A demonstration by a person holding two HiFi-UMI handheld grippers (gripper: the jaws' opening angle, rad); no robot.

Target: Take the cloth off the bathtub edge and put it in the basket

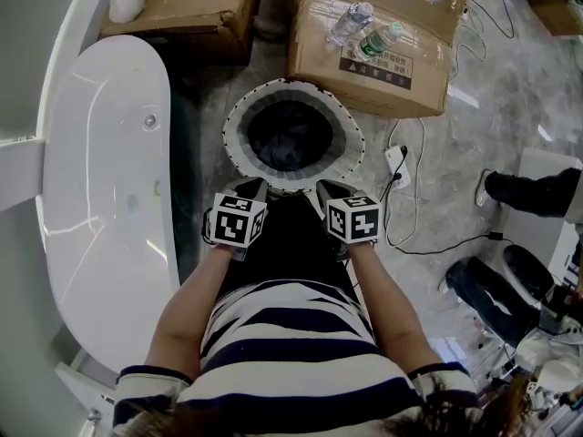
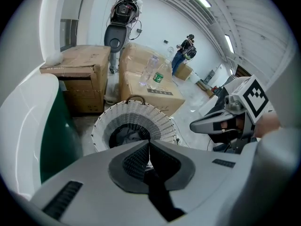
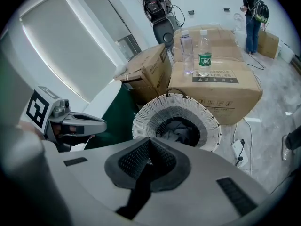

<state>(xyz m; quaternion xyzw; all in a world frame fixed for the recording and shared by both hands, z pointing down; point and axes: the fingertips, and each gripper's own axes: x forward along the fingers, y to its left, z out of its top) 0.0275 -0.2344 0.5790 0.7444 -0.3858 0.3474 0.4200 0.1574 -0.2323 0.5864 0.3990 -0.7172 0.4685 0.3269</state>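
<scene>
Fig.: basket point(image 1: 235, 130) as ref. Dark cloth point(image 1: 290, 144) lies bunched inside basket, at its bottom. Bathtub point(image 1: 100, 153), left of basket, shows no cloth on its edge. Left gripper point(image 1: 251, 188) & right gripper point(image 1: 330, 189) sit at basket's near rim, jaws pressed together, nothing betw. them. Cloth prob. light, limp, not fragile. If a grasp is needed, pinch a raised fold at the top.

Basket point(image 1: 235, 140) mouth is open from above, w/ room straight down over the rim. Left side tight: bathtub point(image 1: 100, 198) just beside it, narrow gap btwn. Behind, big cardboard box point(image 1: 401, 71) w/ two bottles point(image 1: 350, 23) on top blocks the far side. Right: open floor, power strip point(image 1: 398, 160) near the basket.
</scene>
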